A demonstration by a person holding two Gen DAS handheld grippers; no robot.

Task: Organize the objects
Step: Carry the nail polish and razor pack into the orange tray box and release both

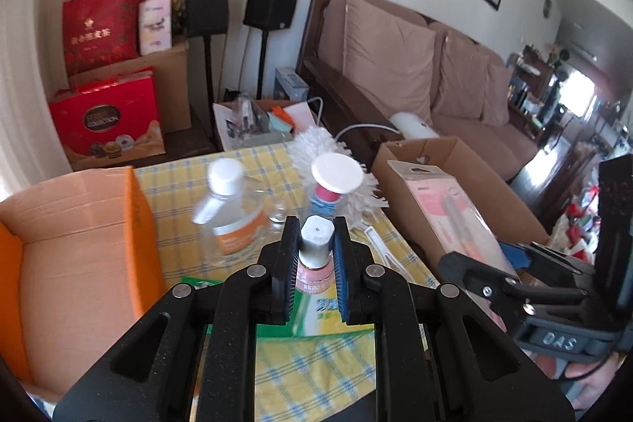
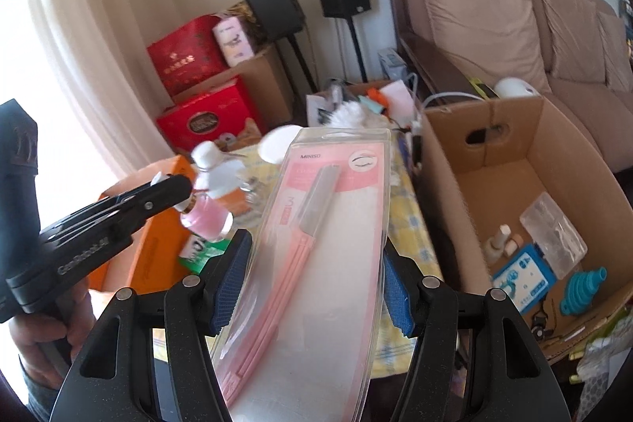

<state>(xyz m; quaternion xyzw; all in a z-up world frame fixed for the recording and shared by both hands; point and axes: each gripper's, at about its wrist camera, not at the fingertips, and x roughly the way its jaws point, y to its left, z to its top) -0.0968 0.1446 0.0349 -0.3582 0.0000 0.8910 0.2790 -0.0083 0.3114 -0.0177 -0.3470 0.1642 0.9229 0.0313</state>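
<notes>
My left gripper [image 1: 315, 244] is shut on the silver cap of a small pink bottle [image 1: 314, 258], held above the yellow checked tablecloth [image 1: 178, 184]. The right wrist view shows that same bottle [image 2: 205, 222] hanging from the left gripper [image 2: 176, 190] near the orange box [image 2: 158, 256]. My right gripper [image 2: 312, 283] is shut on the edges of a pink razor blister pack [image 2: 320, 224], lifted beside the brown cardboard box [image 2: 554, 145]. In the left wrist view the razor pack [image 1: 447, 212] and the right gripper [image 1: 482, 258] sit over that brown box [image 1: 419, 149].
An open orange box [image 1: 79, 244] stands at the left. On the cloth are a clear bottle with an orange label [image 1: 233, 216], a white-lidded jar [image 1: 336, 176], a white duster [image 1: 316, 145] and a green packet [image 1: 316, 311]. The brown box holds several small items [image 2: 526, 271]. A sofa [image 1: 455, 86] lies behind.
</notes>
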